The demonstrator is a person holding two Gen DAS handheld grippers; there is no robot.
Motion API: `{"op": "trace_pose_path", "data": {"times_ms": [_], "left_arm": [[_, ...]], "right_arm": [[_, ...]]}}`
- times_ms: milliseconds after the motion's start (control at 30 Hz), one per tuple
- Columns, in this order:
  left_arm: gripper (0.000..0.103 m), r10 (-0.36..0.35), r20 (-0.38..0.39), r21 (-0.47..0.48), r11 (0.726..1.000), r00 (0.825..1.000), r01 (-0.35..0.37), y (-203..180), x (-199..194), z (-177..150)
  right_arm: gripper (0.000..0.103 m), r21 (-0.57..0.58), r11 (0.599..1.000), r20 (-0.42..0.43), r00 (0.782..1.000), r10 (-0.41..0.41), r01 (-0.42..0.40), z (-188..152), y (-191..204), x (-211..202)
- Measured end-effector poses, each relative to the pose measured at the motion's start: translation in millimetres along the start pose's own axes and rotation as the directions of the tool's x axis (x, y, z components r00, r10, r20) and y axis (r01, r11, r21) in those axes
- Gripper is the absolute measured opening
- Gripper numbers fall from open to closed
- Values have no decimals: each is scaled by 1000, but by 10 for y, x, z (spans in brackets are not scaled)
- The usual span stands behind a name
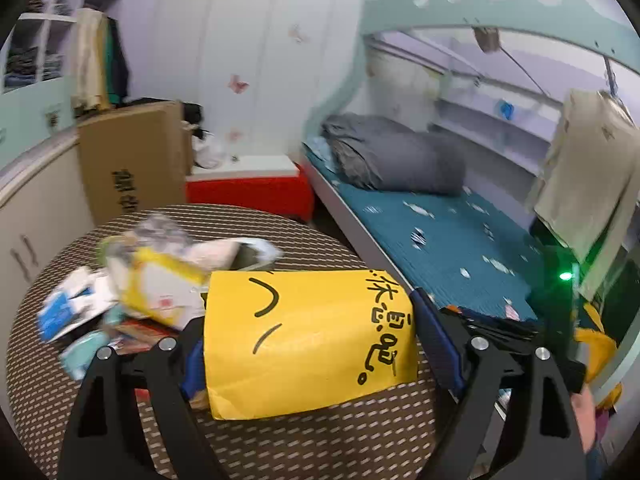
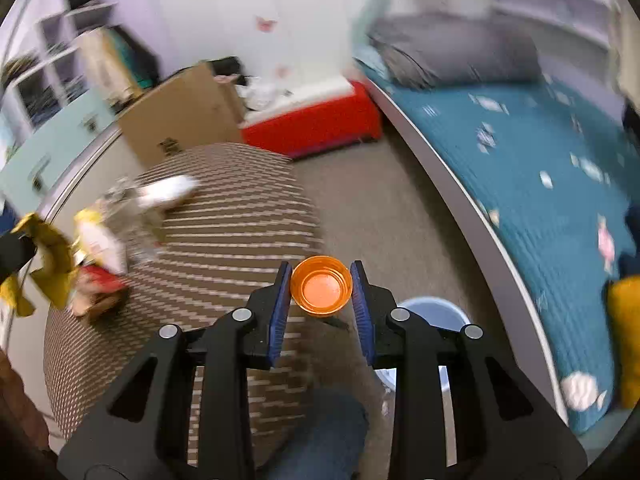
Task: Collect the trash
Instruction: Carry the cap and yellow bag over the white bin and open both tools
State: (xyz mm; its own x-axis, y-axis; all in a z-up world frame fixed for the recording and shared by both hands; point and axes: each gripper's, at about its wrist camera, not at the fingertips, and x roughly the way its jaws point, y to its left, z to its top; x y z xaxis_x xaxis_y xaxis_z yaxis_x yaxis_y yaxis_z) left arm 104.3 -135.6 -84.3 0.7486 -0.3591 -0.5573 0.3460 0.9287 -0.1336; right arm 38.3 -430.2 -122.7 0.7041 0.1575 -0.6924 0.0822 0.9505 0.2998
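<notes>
Orange, round plastic cap (image 2: pixel 321 285) sits pinched in the right gripper (image 2: pixel 321 296) beside the striped round table (image 2: pixel 224 216), while the left gripper (image 1: pixel 316 344) clamps a yellow paper bag (image 1: pixel 308 340).

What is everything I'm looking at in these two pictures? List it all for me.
yellow paper bag: one, yellow with black writing, between the left gripper's fingers
orange cap: one, orange, clamped between the right gripper's pads
trash pile: several pieces, mixed colours, blurred, on the round table
round table: one, brown and white woven pattern, in front
pale bucket: one, light blue, on the floor below the right gripper
cardboard box: one, brown, behind the table
red box: one, red with a white top, by the bed
bed: one, teal sheet, on the right
grey quilt: one, rolled, on the bed
left gripper: black, blue pads
right gripper: black, blue pads
</notes>
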Motion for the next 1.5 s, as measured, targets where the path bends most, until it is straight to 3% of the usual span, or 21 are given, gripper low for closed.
{"op": "trace_pose_path", "data": {"times_ms": [200, 433, 500, 533, 567, 700, 900, 967, 1067, 1100, 1300, 1400, 1500], "left_arm": [[85, -49, -91, 95, 994, 995, 57, -546, 559, 57], [85, -80, -213, 196, 973, 974, 123, -1199, 1251, 71], [85, -76, -257, 223, 965, 963, 136, -1382, 1462, 22], [85, -75, -282, 233, 962, 956, 145, -1488, 1585, -5], [85, -75, -297, 241, 959, 952, 150, -1534, 1662, -27], [85, -61, -388, 265, 948, 920, 175, -1775, 2067, -121], [85, -7, -502, 303, 935, 865, 184, -1996, 2549, -317], [86, 13, -541, 303, 936, 841, 180, -2032, 2708, -385], [91, 44, -610, 302, 936, 792, 181, -2042, 2933, -501], [93, 49, -615, 301, 937, 787, 178, -2033, 2972, -522], [97, 76, -620, 288, 948, 781, 137, -1931, 3066, -552], [97, 61, -600, 273, 953, 798, 133, -1899, 2990, -492], [97, 33, -557, 256, 957, 830, 134, -1904, 2851, -388]], "right_arm": [[29, 162, 985, -150, 988, -39, 63, -204, -876, 719], [30, 312, 947, -267, 964, 5, 81, -477, -1590, 1391], [49, 346, 934, -282, 959, 11, 90, -512, -1718, 1494], [70, 373, 923, -288, 958, 22, 90, -537, -1803, 1534], [72, 398, 913, -283, 958, 34, 85, -542, -1876, 1549], [72, 482, 874, -241, 969, 61, 65, -590, -2091, 1430], [74, 539, 841, -148, 988, 35, 51, -574, -2365, 1053], [76, 545, 837, -121, 992, 26, 45, -554, -2386, 957], [78, 545, 838, -87, 996, 15, 35, -516, -2410, 823], [78, 544, 838, -81, 997, 11, 35, -507, -2417, 792], [84, 551, 833, -74, 997, -19, 56, -536, -2444, 713], [94, 559, 828, -58, 998, -22, 51, -558, -2453, 645], [97, 568, 822, -27, 999, -26, 37, -549, -2437, 547]]}}
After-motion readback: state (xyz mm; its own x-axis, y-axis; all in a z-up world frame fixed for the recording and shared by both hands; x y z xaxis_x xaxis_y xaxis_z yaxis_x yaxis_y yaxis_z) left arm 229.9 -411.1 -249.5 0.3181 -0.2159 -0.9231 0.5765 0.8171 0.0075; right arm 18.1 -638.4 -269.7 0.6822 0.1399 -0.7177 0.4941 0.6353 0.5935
